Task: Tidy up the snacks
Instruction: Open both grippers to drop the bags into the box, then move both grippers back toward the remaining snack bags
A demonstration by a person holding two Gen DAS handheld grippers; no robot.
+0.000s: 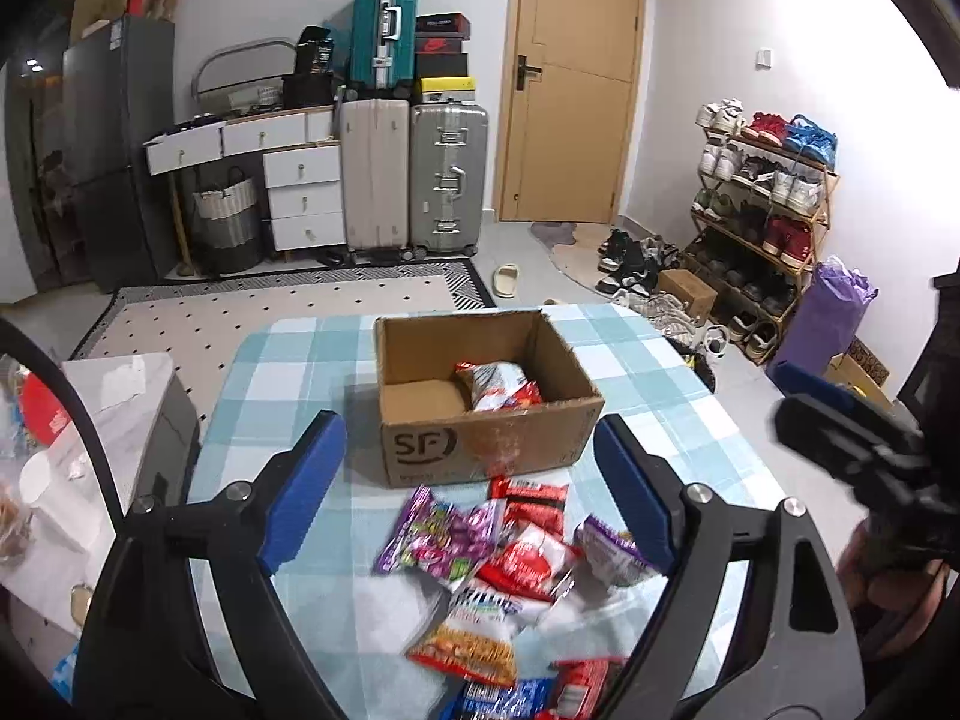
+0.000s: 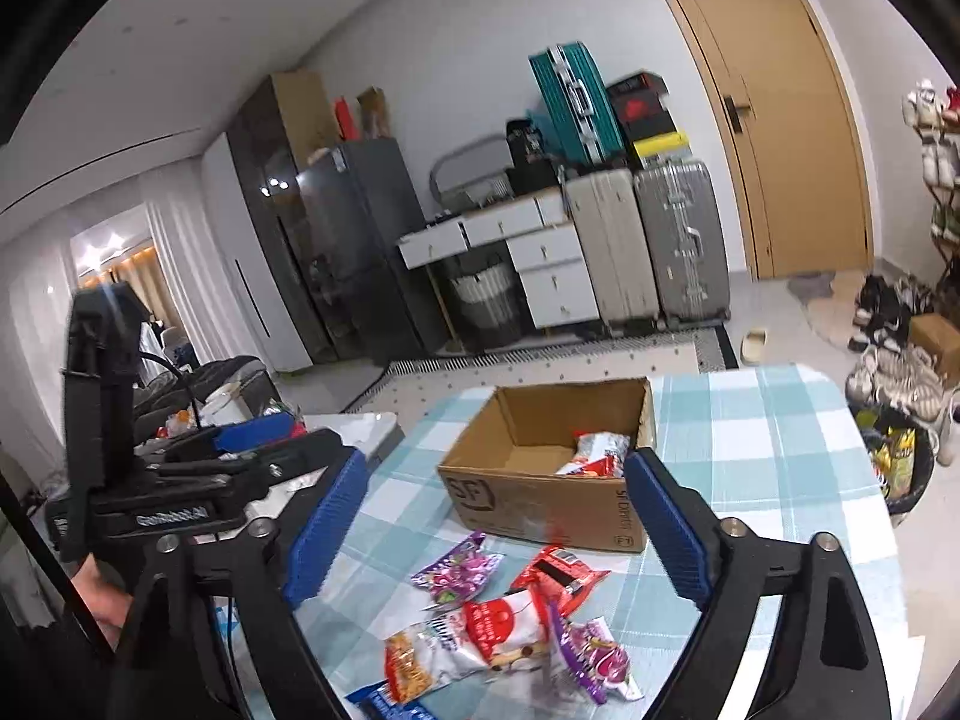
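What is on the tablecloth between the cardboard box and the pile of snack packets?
Nothing: between box and pile only bare checked tablecloth shows, a narrow strip, clearest in the right wrist view.

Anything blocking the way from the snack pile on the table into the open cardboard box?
Nothing visible. The snack pile lies just in front of the cardboard box, whose top is open, with one snack packet already inside and room beside it.
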